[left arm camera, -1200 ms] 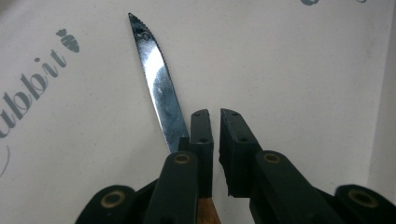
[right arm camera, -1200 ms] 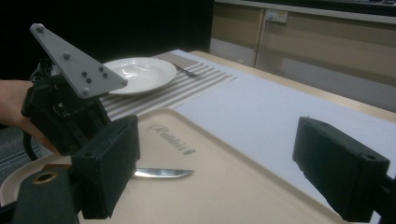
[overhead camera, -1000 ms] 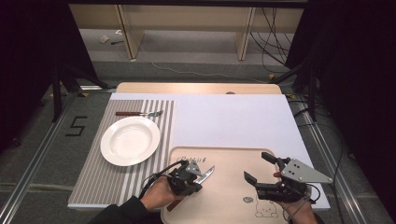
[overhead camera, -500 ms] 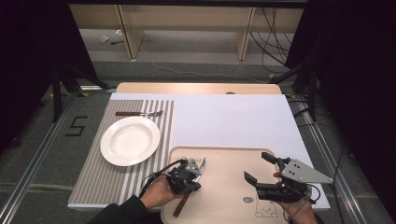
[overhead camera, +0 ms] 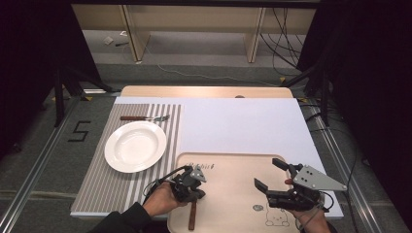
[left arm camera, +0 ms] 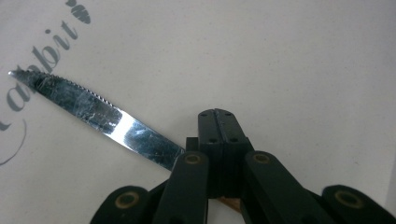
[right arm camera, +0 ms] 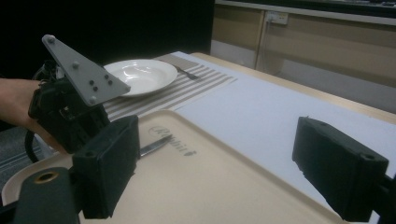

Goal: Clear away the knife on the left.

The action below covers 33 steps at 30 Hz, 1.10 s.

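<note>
Left gripper (overhead camera: 190,183) sat over the near-left part of the beige tray (overhead camera: 233,194), jaws pressed together on a knife (overhead camera: 192,215) just where blade meets handle. In the left gripper view the jaw tips met flush, and the serrated blade (left arm camera: 98,114) stuck out to the left over the tray's "Rabbit" lettering (left arm camera: 42,56). Whether the blade touched the tray or hung just above it, cannot tell. In the high view the brown handle pointed back toward the person, lying along the tray's near-left edge.

Compared with a second ago: the left gripper had pulled back toward the person and the blade no longer poked out forward-right of the gripper; half a second ago the knife was already swinging round, and now the handle ran nearly straight toward the near edge.

Right gripper (overhead camera: 272,175) was over the near-right part of the tray, jaws wide apart, nothing between them. It looked unchanged from both earlier frames. The right gripper view showed the left gripper (right arm camera: 70,112) and the knife tip (right arm camera: 156,144) by the lettering.

White plate (overhead camera: 135,146) sat on the striped placemat (overhead camera: 104,189), left of the tray, apart from it. Fork (overhead camera: 144,118) lay on the mat just beyond the plate. Neither had moved. White sheet (overhead camera: 243,126) covered the table beyond the tray.
</note>
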Motion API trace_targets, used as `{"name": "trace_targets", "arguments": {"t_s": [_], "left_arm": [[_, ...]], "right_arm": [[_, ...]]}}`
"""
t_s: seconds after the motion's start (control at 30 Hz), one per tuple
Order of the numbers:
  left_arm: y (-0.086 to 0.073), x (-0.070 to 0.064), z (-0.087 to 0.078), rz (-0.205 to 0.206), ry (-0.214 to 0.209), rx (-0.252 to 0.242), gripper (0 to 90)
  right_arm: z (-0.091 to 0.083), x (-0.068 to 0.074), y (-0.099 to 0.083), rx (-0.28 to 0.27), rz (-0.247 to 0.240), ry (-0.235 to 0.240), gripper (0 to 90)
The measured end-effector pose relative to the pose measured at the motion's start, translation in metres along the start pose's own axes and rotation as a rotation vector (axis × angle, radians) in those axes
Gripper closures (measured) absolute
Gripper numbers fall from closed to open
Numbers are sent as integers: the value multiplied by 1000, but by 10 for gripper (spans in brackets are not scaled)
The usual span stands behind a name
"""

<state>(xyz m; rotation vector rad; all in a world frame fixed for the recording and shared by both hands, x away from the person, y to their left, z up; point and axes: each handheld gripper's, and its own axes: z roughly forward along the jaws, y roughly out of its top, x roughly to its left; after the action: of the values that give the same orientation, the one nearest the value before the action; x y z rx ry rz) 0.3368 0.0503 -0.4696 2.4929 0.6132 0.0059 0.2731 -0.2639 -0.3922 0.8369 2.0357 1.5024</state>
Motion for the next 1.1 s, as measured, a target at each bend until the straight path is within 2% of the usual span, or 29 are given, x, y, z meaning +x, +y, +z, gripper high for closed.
{"name": "trace_targets", "arguments": {"t_s": [0.13,0.4,0.53,0.67,0.73,1.1], "left_arm": [[-1,1,-1,4,2,10,894],[-5,5,-6,-17,1,21,893],[-5,2,-6,-17,-22,21,893],[-5,-3,-6,6,-40,63,893],[-6,-1,-8,1,-52,78,894],[-10,5,-14,-8,-56,120,893]], "right_arm": [[0,0,0,0,-3,0,162],[-1,0,0,0,-3,1,162],[0,0,0,-1,-4,1,162],[-1,0,0,-1,-3,1,162],[-1,0,0,-1,-3,1,162],[-1,1,0,-2,-3,0,162]]}}
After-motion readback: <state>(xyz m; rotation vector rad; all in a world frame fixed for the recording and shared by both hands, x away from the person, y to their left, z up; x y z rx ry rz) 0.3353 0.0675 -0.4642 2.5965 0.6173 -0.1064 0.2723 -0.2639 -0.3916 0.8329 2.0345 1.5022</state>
